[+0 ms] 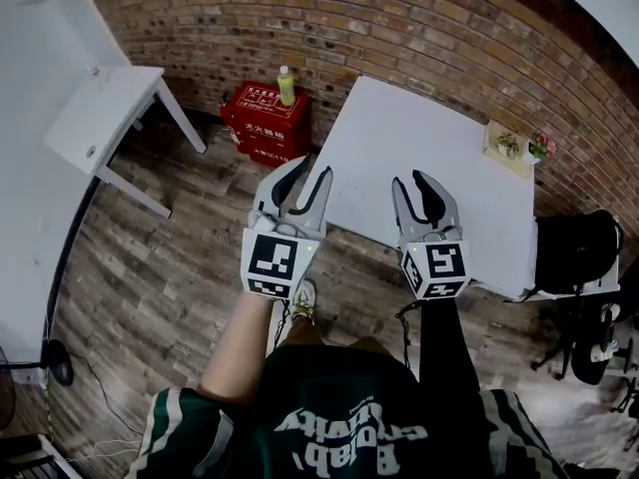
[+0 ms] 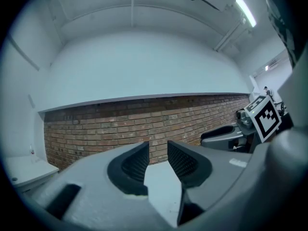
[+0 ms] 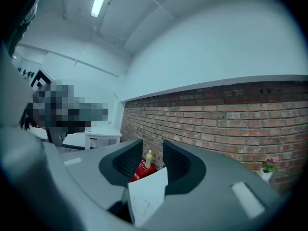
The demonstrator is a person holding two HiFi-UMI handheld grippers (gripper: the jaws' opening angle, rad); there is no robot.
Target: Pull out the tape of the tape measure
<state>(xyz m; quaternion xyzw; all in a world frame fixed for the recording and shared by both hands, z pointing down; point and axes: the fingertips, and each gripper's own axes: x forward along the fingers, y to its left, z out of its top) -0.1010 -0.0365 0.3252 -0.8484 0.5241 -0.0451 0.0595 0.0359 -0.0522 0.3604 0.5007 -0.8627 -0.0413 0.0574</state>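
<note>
Two grippers are in your hands, held side by side above the near edge of the white table (image 1: 429, 128), and both are empty. Your left gripper (image 1: 313, 168) has its jaws parted to a moderate gap, with only the table top and the brick wall (image 2: 144, 119) showing between them. Your right gripper (image 1: 410, 179) stands just as loose, pads apart and gripping nothing; through its gap you see a corner of the table, and well beyond it a red box (image 3: 140, 171) on the floor with a pale green bottle (image 3: 148, 159) standing upright on top. From the head view, that box sits against the wall, between the table and a smaller white side table (image 1: 100, 118) off to your left. At the far right corner of the table there is what looks like a small pot of flowers (image 1: 514, 146), though it is too small to be sure. As for the tape measure, none of the three views shows it.
</note>
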